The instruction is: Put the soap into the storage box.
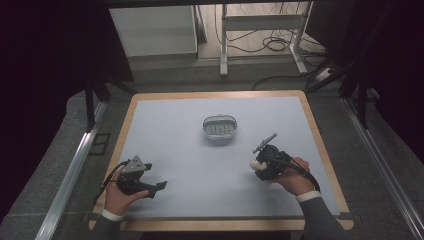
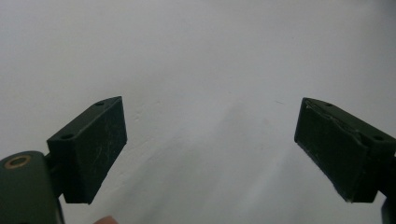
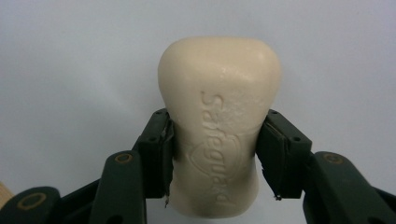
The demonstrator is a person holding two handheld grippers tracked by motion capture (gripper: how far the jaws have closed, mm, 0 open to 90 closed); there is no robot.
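Pale-blue mat (image 1: pixel 175 145): right gripper (image 3: pixel 215 144) fingers clamp cream soap bar (image 3: pixel 219 116) (stamped "Safeguard"), left gripper (image 2: pixel 210 149) fingers wide apart, empty.

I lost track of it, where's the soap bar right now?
The soap bar is clamped in the right gripper, at the table's right side, nearer the person than the soap dish.

Left tongs (image 2: pixel 210 140) gape wide — right tongs (image 3: pixel 215 154) clamped on a soap bar (image 3: pixel 218 121).
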